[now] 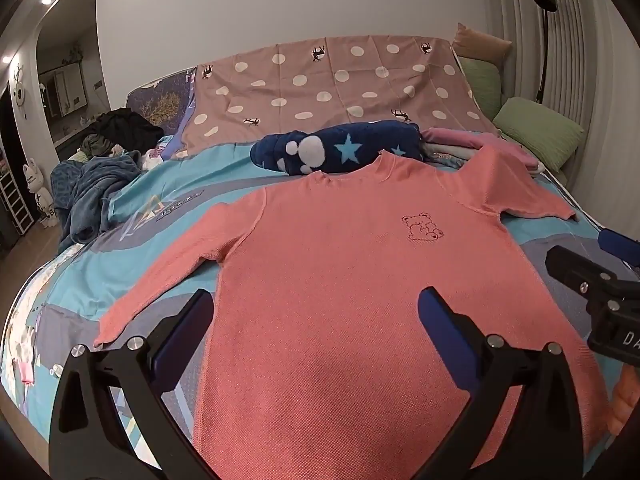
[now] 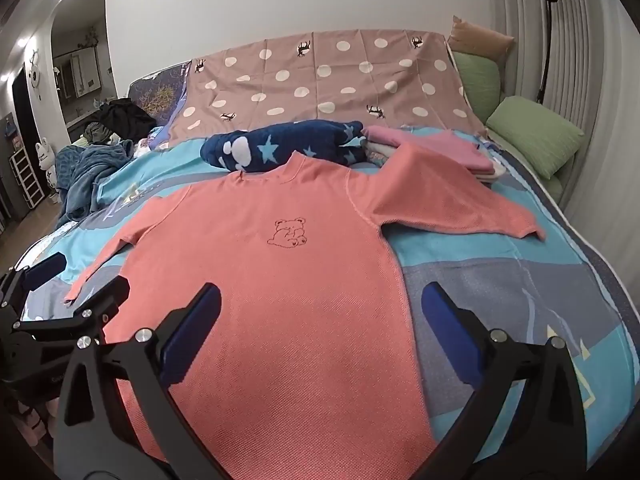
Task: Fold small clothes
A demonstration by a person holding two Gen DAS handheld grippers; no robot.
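A coral long-sleeved shirt (image 1: 328, 280) with a small bear outline on the chest lies flat, face up, on the bed, both sleeves spread out; it also shows in the right wrist view (image 2: 280, 280). My left gripper (image 1: 316, 300) is open and empty, hovering over the shirt's lower left part. My right gripper (image 2: 320, 296) is open and empty over the shirt's lower right edge. The right gripper shows at the right edge of the left wrist view (image 1: 592, 276). The left gripper shows at the left edge of the right wrist view (image 2: 76, 276).
A navy star-patterned fleece (image 1: 340, 150) lies just beyond the collar. Folded pink clothes (image 2: 432, 148) are stacked at the right. A blue garment heap (image 1: 92, 196) and dark clothes lie at the left. Green pillows (image 1: 536, 132) line the headboard. The bedspread (image 2: 500, 280) is blue and grey.
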